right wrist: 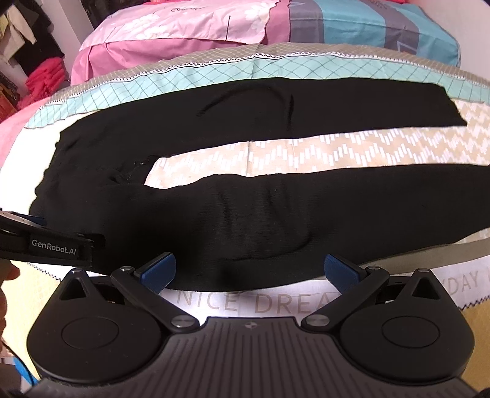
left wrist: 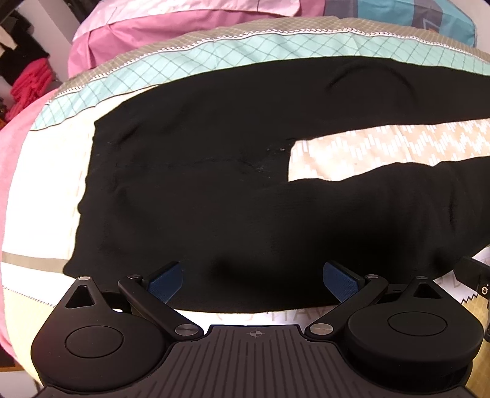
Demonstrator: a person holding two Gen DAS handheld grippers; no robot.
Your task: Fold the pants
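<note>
Black pants (left wrist: pixel 199 189) lie flat on a bed, waistband at the left and both legs running to the right with a gap of bedsheet between them. They also show in the right wrist view (right wrist: pixel 260 208). My left gripper (left wrist: pixel 252 280) is open, its blue pads wide apart over the near edge of the pants by the waist. My right gripper (right wrist: pixel 248 272) is open over the near edge of the near leg. The left gripper's body (right wrist: pixel 52 242) shows at the left of the right wrist view.
The bedsheet (right wrist: pixel 337 150) is patterned beige, white and teal. Pink (right wrist: pixel 171 33) and blue-grey (right wrist: pixel 382 27) bedding is piled at the back. Red folded clothes (left wrist: pixel 29 85) sit on shelves at the far left.
</note>
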